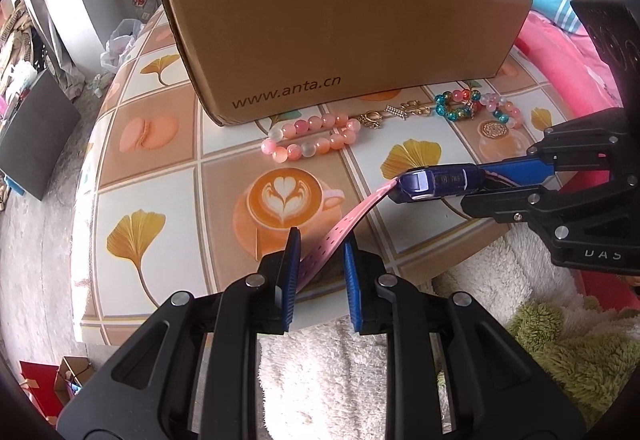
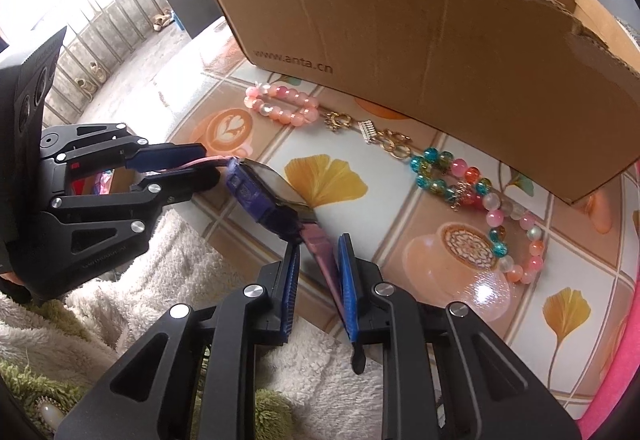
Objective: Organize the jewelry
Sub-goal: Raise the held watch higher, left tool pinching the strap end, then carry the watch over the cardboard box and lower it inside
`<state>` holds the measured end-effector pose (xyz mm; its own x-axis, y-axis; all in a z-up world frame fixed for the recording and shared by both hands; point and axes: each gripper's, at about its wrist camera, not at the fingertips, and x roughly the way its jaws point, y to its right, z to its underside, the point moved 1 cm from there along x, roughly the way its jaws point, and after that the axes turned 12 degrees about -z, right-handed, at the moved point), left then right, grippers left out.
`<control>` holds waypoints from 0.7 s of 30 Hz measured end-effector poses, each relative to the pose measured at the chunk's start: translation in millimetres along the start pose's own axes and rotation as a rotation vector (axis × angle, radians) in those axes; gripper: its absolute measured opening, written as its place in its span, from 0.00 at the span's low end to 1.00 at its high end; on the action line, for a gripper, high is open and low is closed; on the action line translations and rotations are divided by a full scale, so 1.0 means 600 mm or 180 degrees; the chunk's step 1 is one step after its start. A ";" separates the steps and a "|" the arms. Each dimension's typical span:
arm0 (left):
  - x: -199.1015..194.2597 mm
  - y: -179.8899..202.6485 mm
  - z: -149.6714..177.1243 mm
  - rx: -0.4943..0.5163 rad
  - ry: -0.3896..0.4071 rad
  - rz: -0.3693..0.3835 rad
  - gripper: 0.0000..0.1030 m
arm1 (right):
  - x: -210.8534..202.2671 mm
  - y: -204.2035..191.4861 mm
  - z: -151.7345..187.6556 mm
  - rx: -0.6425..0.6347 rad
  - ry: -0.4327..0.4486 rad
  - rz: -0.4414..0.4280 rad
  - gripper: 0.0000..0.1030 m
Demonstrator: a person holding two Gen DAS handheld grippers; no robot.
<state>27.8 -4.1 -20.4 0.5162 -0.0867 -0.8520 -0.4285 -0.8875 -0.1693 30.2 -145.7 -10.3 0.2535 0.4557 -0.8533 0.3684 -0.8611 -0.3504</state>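
The jewelry lies on a table [image 1: 160, 176] covered by a cloth printed with coffee cups, macarons and ginkgo leaves. Largest on it is a cardboard box [image 1: 344, 36], open-topped with a torn upper edge and "www.anta.cn" printed on its near wall. Just in front of that wall runs a row of pieces: a pink bead bracelet [image 1: 312, 138] at the left, small gold metal pieces [image 1: 396, 113] in the middle, then a teal and red bead bracelet [image 1: 458, 105] touching a pale pink bead bracelet [image 1: 504, 110] at the right.

Nearer the table's front edge, a watch [image 2: 264, 192] with a purple case and pink perforated strap is held off the cloth between the two tools. The left gripper [image 1: 320, 256] has one strap end between its blue fingers, which stand partly apart, the strap slanting across the gap. The right gripper [image 2: 318, 260] has the other strap end lying against its right finger, with a gap on the left side; in the left wrist view its fingers look nearly closed on that strap.
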 end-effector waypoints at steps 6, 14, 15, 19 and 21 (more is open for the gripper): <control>0.000 0.001 0.000 -0.0010 -0.0006 -0.0007 0.19 | 0.001 0.002 0.003 -0.0025 0.0000 0.0110 0.19; -0.001 0.003 0.001 -0.0012 0.0011 -0.0045 0.19 | -0.008 0.015 0.013 0.0101 0.0080 0.0113 0.08; -0.002 0.004 0.001 -0.0003 0.0023 -0.0066 0.18 | -0.009 0.015 0.014 0.0104 0.0098 0.0111 0.06; -0.006 0.008 0.003 0.0022 0.0064 -0.0150 0.11 | -0.014 0.006 0.016 0.0123 0.0173 0.0100 0.05; -0.009 0.008 0.003 -0.0014 0.0089 -0.0136 0.09 | -0.018 0.003 0.016 0.0121 0.0217 0.0119 0.05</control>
<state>21.7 -7.1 -17.5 0.5546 -0.0614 -0.8298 -0.4025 -0.8926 -0.2030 19.7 -154.4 -5.1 0.3272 0.4361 -0.8383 0.3235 -0.8852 -0.3342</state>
